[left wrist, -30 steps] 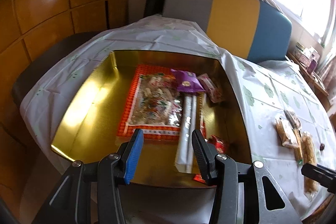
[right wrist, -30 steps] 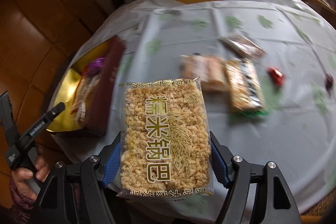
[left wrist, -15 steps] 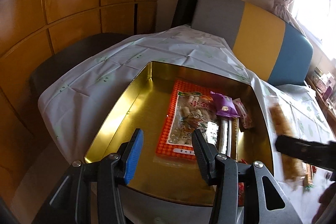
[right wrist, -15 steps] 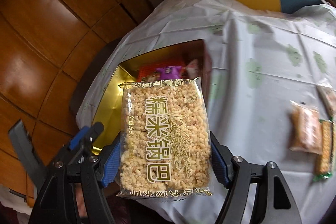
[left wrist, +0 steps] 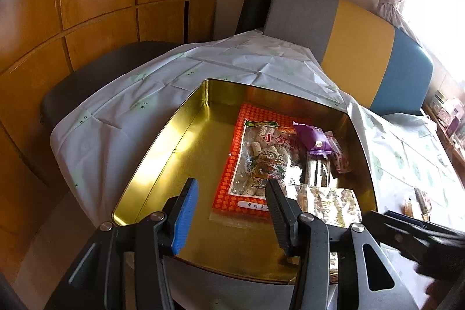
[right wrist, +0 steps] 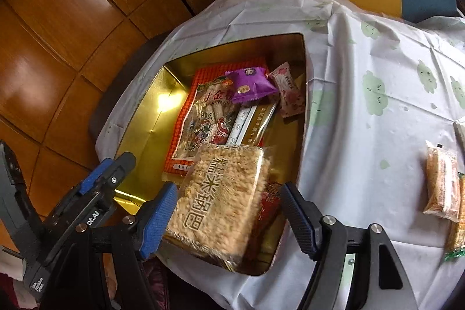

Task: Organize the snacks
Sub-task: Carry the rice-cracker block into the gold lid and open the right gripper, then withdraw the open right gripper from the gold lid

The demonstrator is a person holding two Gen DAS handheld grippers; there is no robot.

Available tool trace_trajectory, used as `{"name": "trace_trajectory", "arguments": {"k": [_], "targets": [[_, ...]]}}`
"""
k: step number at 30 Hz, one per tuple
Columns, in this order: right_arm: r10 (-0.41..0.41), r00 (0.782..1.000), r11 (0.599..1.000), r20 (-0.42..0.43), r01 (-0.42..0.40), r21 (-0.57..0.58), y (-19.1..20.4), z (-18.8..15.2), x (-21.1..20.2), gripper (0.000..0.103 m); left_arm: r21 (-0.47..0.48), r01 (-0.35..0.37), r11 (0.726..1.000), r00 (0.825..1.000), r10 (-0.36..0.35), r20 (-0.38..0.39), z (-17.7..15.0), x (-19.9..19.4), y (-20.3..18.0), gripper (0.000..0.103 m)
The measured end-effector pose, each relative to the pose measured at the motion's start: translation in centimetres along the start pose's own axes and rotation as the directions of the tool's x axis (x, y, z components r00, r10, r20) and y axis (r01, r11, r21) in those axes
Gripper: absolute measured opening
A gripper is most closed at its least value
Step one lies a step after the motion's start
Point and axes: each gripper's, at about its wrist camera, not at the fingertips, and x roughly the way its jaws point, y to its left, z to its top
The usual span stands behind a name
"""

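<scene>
A gold tin (left wrist: 186,124) (right wrist: 145,135) on the clothed table holds a large orange snack bag (left wrist: 261,159) (right wrist: 203,112), a purple packet (left wrist: 315,140) (right wrist: 250,84), a pink floral packet (right wrist: 289,95) and stick packs (right wrist: 250,124). A clear pack of puffed rice crackers (right wrist: 221,199) (left wrist: 331,205) lies blurred in the tin's near right corner, between my right gripper's (right wrist: 229,217) spread fingers and free of them. My left gripper (left wrist: 232,211) is open and empty over the tin's near edge.
More wrapped snack bars (right wrist: 441,188) lie on the white tablecloth (right wrist: 363,135) to the right of the tin. A grey, yellow and blue sofa back (left wrist: 363,42) stands behind the table. Wood panelling (left wrist: 87,5) is on the left.
My right gripper carried the rice cracker pack over the tin, opened and let it go; the pack now lies in the tin. My left gripper stayed open, shifting slightly left.
</scene>
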Motion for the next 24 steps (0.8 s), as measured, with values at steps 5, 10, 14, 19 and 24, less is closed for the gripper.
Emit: {"name": "trace_trajectory", "arguments": {"k": [5,10,14,19,24], "targets": [[0.005,1.0,0.998,0.029,-0.003,-0.055,0.4,-1.5,-1.8,0.075,0.006,-0.002,1.0,1.0,0.002,-0.005,-0.2,0.1,-0.2,0.049],[-0.123,0.992,0.972,0.019,0.124,-0.199,2.0,-2.6,-0.7,0.046,0.013,0.001,1.0,1.0,-0.001,-0.008,-0.2,0.1,-0.4,0.049],[-0.193,0.978,0.937,0.079,0.208,-0.281,3.2,-2.8,-0.2,0.042,0.017,0.002,1.0,1.0,-0.002,-0.01,-0.4,0.1,-0.6,0.049],[-0.221,0.97,0.924,0.102,0.242,-0.295,3.0,-2.5,0.4,0.042,0.028,0.009,1.0,1.0,-0.008,-0.016,-0.5,0.1,-0.8,0.049],[-0.188,0.976,0.938,0.111,0.212,-0.275,2.6,-2.7,-0.8,0.042,0.042,0.017,0.999,1.0,-0.016,-0.013,-0.6,0.0,-1.2,0.049]]}}
